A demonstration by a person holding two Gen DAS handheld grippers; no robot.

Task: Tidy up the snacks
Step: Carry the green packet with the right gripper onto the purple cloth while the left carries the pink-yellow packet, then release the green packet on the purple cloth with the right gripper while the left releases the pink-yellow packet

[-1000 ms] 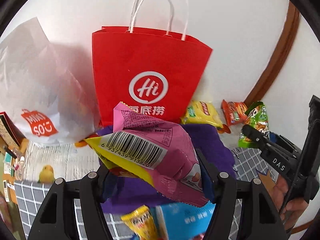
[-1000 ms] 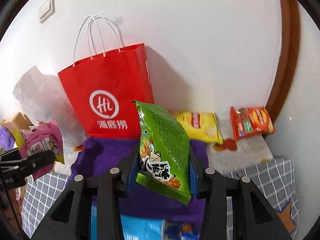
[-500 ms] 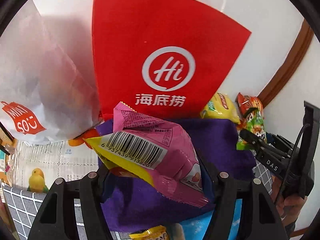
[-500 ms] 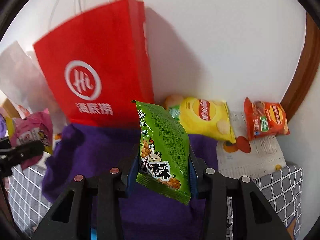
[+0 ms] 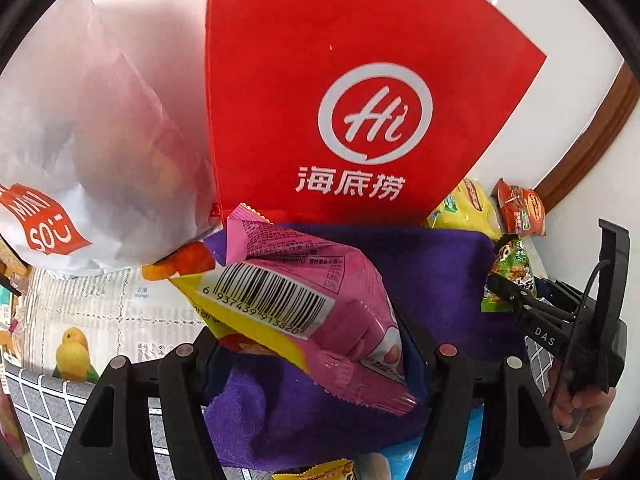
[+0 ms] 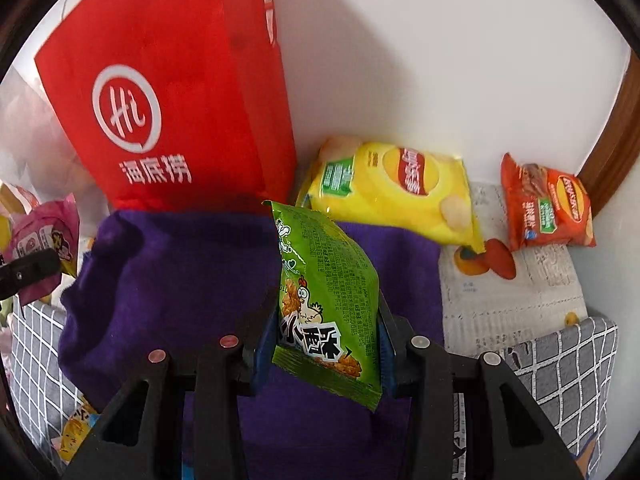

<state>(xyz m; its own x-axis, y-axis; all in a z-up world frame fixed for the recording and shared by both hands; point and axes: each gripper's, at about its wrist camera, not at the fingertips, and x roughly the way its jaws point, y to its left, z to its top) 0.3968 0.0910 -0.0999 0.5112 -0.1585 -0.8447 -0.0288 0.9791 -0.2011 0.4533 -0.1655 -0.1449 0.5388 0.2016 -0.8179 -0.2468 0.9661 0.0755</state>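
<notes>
My left gripper [image 5: 308, 344] is shut on a pink and yellow snack packet [image 5: 304, 296], held above the purple cloth [image 5: 432, 272]. My right gripper [image 6: 324, 340] is shut on a green snack packet [image 6: 328, 296], also over the purple cloth [image 6: 180, 280]. The red paper bag [image 5: 352, 112] stands close ahead against the wall; it also shows in the right wrist view [image 6: 168, 92]. A yellow chip bag [image 6: 392, 188] and an orange snack packet [image 6: 548, 208] lie by the wall on the right. The right gripper with its green packet [image 5: 508, 276] shows at the right of the left wrist view.
A white plastic bag [image 5: 80, 140] stands left of the red bag. Printed paper [image 5: 100, 312] and a grey checked cloth [image 6: 560, 368] cover the table. A blue packet [image 5: 468, 456] and a yellow packet [image 5: 316, 472] lie near the front. A brown wooden trim [image 6: 616, 120] runs at the right.
Both grippers have moved forward toward the red bag and wall, each still holding its packet. The bag and the chip bags now look larger and closer.
</notes>
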